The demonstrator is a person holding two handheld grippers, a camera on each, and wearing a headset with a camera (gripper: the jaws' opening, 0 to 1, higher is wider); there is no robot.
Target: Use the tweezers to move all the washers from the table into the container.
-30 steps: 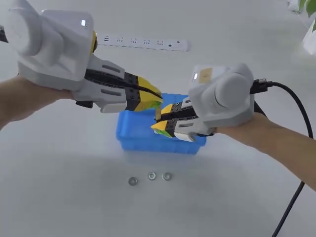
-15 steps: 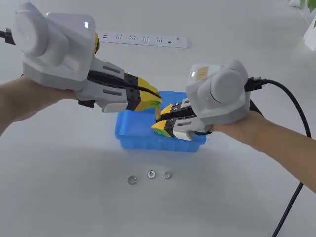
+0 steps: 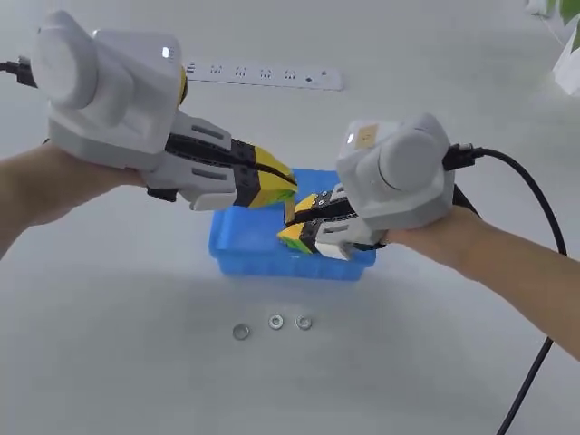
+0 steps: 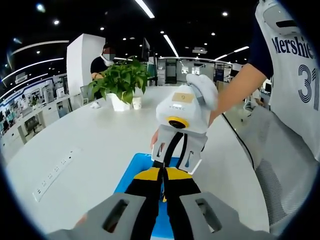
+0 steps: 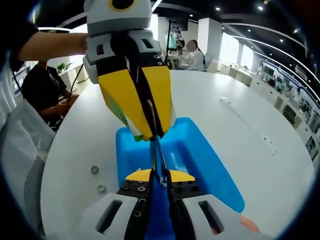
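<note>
Thin metal tweezers (image 5: 155,152) stand between my two grippers above the blue container (image 3: 237,249). In the right gripper view my right gripper (image 5: 160,177) is shut on their lower end, and my left gripper (image 5: 151,131) comes down from the top, shut on their upper end. In the head view the left gripper (image 3: 286,184) and the right gripper (image 3: 292,228) meet tip to tip over the container's middle. Three washers (image 3: 275,323) lie in a short row on the white table in front of the container; two washers (image 5: 97,179) lie left of the container (image 5: 205,170).
A white power strip (image 3: 263,75) lies at the back of the table. A black cable (image 3: 535,272) trails from the right gripper off to the right. A potted plant (image 4: 120,82) stands farther along the table, where people sit.
</note>
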